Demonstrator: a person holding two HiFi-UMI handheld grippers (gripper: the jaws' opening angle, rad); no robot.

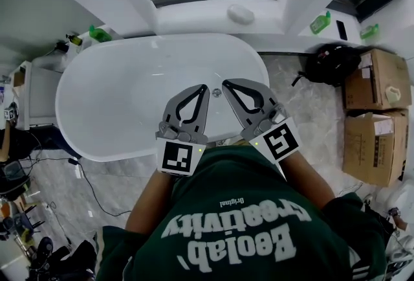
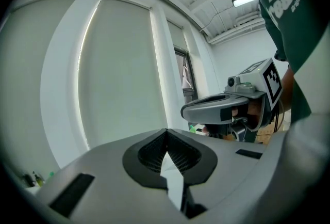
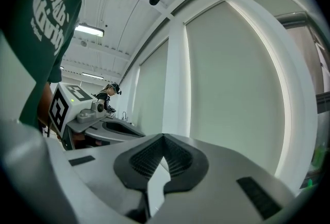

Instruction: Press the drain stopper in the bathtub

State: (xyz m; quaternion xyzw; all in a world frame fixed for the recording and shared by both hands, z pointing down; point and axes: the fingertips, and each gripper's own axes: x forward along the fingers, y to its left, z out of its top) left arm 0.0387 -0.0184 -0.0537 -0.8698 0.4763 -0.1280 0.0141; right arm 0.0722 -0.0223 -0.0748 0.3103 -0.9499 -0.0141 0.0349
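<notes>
**Status: both pairs of jaws closed, nothing held**

Head view. The left gripper and right gripper hang side by side over the near rim of the white bathtub. Their fingers point out over the basin and lean in toward each other. The drain stopper is a small grey disc on the tub floor. It shows in the gap between the two sets of fingertips, right of the left tips and left of the right tips. Whether either tip touches it cannot be told from here. Two cardboard boxes stand on the floor well off to the right of the right fingers. A black bag lies beyond them.

Left gripper view. The ribbed pads meet at the tips, with nothing between them. A pale window blind fills the space beyond the fingers. The right gripper sits just to their right, raised a little. The stopper does not show.

Right gripper view. The fingertips are pressed together and empty. The left gripper shows low to their left, with the same blind behind. The stopper does not show here either.
</notes>
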